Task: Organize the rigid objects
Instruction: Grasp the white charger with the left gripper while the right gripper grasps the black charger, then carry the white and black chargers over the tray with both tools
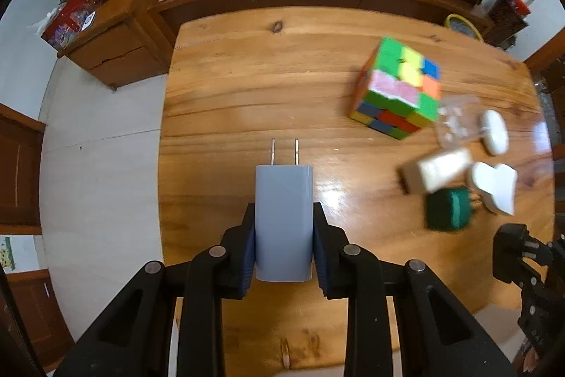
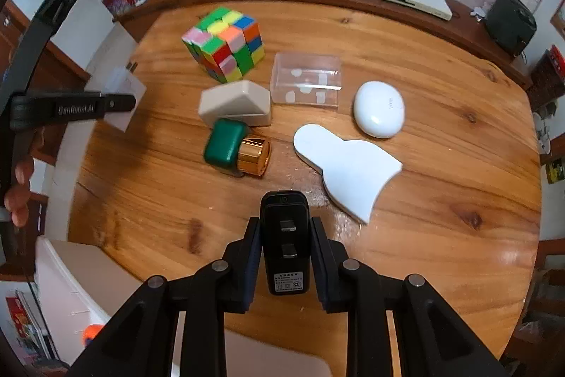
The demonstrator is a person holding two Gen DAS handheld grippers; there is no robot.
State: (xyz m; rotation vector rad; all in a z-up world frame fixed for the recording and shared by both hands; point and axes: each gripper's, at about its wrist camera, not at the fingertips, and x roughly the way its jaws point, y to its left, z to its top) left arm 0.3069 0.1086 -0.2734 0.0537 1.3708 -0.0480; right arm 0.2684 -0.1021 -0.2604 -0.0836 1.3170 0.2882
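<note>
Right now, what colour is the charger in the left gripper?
Pale blue-grey charger, with its metal prongs out; clearest in the left wrist view.

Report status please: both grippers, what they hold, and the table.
Left gripper shut on blue charger. Right gripper shut on black charger. Cube, clear box, other items crowd table ahead.

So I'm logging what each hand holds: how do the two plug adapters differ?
The left tongs hold a pale blue-grey charger; the right tongs hold a black charger. The pale blue-grey charger has two straight prongs sticking forward; the black charger's prongs look folded flat against its face. The black charger shows a printed label; none is visible on the pale blue-grey charger. Both are clamped between the pads above the wooden table.
</note>
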